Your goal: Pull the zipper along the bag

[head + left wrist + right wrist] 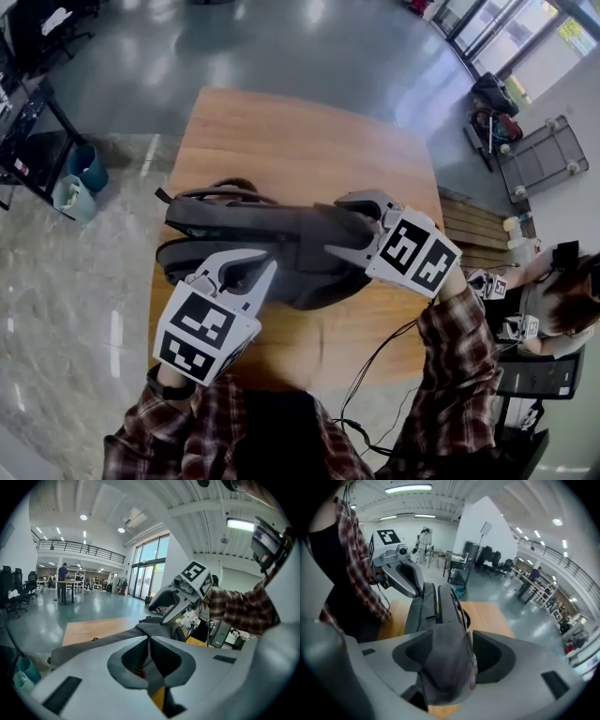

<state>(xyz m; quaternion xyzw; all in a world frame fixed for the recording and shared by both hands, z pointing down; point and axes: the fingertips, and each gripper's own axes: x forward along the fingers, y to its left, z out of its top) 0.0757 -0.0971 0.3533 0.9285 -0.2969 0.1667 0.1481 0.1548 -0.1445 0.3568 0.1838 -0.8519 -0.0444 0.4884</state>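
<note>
One bag point(272, 230); left tool point(149, 638) pinches edge; end hidden inside right tool point(450, 637).

The left claw point(265, 269) is pinched tight on a fold of the bag point(234, 225), pointing slightly downward. Across from it, the right claw point(336, 228) tilts steeply down, jaws spread wide (bag cloth lies between them, not squeezed). Both forearms wear plaid sleeves point(459, 347).
</note>
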